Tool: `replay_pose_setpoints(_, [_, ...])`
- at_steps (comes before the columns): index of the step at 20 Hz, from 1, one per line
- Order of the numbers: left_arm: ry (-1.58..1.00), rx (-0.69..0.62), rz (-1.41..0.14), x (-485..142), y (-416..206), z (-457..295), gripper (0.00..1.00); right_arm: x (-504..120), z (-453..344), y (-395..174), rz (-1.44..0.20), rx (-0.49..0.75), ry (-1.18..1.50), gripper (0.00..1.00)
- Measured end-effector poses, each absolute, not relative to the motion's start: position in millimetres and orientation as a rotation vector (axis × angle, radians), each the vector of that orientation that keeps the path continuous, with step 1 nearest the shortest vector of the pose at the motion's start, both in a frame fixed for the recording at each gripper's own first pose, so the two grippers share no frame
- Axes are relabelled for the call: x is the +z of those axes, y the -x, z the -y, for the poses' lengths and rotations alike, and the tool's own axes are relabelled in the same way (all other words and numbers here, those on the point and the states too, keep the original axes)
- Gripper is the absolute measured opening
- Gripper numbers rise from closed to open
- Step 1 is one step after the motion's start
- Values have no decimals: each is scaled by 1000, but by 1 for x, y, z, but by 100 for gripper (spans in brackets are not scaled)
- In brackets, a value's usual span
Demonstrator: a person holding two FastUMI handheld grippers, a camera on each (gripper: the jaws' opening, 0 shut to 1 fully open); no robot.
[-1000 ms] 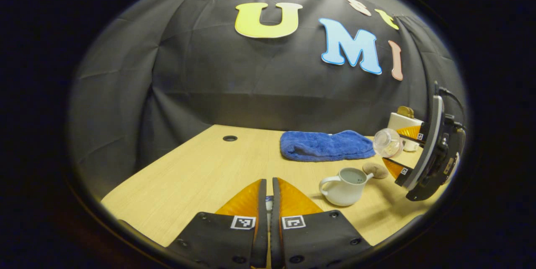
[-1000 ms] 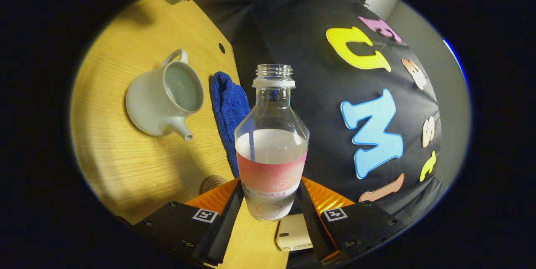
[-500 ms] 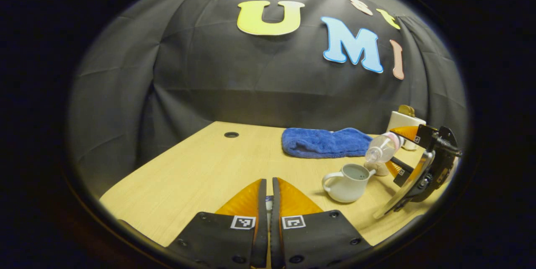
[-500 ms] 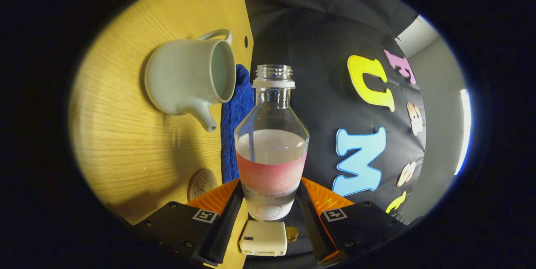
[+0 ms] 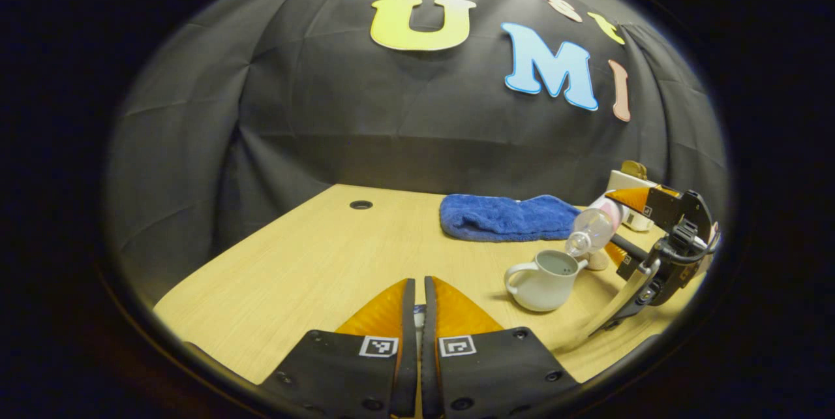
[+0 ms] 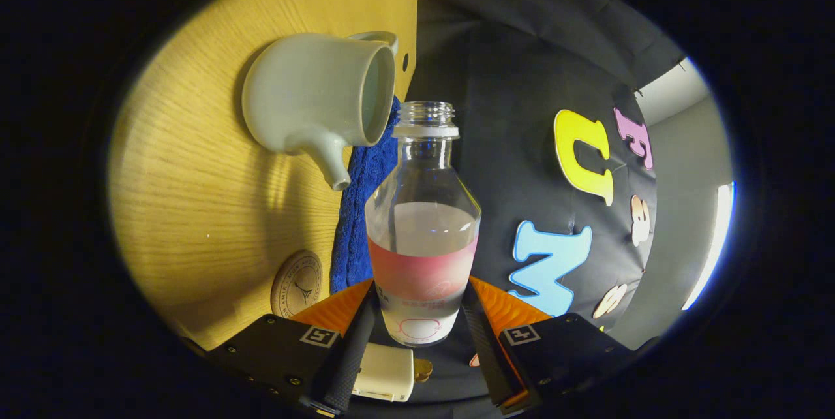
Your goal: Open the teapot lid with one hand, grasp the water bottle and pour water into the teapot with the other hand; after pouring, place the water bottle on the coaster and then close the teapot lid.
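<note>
- My right gripper (image 6: 417, 334) has both fingers clamped on the water bottle (image 6: 423, 236), tipped with its open mouth just over the lidless teapot (image 5: 545, 279).
- My left gripper (image 5: 417, 314) is almost fully closed; I cannot tell what it pinches.
- The coaster (image 6: 297, 283) lies near the blue cloth (image 5: 505, 217).

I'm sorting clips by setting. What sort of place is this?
Likely a staged recording booth: black cloth wall behind a light wooden desk holding a teapot, blue towel and coaster.

white teapot (image 6: 306, 96), blue towel (image 5: 509, 217), pink-banded bottle (image 6: 423, 236)
</note>
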State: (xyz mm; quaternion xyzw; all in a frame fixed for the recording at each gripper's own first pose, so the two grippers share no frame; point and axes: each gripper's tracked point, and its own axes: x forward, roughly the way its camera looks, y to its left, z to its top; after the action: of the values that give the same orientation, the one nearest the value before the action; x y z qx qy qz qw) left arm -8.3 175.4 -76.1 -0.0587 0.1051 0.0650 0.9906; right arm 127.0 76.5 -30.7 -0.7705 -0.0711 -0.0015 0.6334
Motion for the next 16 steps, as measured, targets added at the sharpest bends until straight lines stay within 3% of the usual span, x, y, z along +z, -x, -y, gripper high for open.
replay_pose_setpoints(16, [110, 117, -223, -80, 6, -170, 10, -13, -80, -129, 271, -42, 1883, 76])
